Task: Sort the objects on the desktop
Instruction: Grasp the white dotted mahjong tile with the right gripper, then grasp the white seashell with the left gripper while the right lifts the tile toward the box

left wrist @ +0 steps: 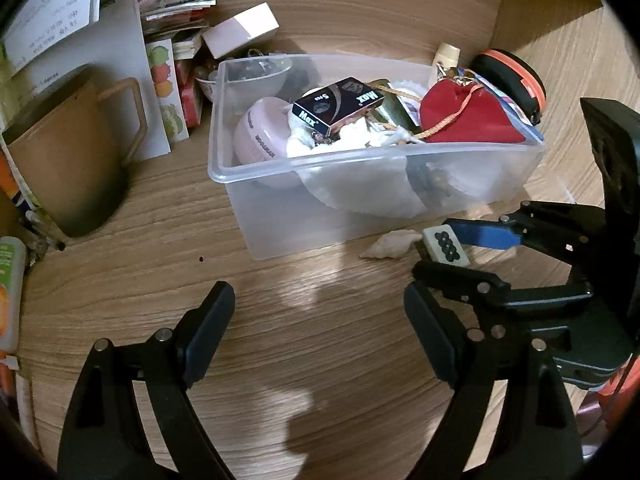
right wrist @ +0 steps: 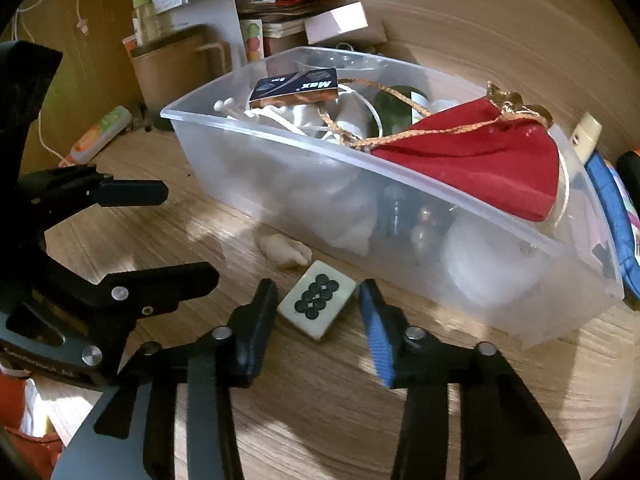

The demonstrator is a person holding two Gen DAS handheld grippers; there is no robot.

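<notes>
A white mahjong tile (right wrist: 317, 305) with black dots lies on the wooden desk in front of a clear plastic box (right wrist: 280, 184). My right gripper (right wrist: 318, 300) is open, its fingers on either side of the tile, not touching. In the left wrist view the tile (left wrist: 446, 246) sits between the right gripper's fingers (left wrist: 480, 236). My left gripper (left wrist: 320, 308) is open and empty above bare desk. A small pale seashell (left wrist: 390, 243) lies beside the tile, also seen in the right wrist view (right wrist: 286, 254). The box (left wrist: 256, 216) holds a red pouch (left wrist: 468, 118), a dark "Max" packet (left wrist: 338, 106) and white items.
A brown mug (left wrist: 68, 152) stands left of the box. Papers, booklets and a pink box (left wrist: 240, 32) pile at the back left. An orange and black round object (left wrist: 516, 80) sits behind the box's right end. A tube (right wrist: 100, 132) lies at the left.
</notes>
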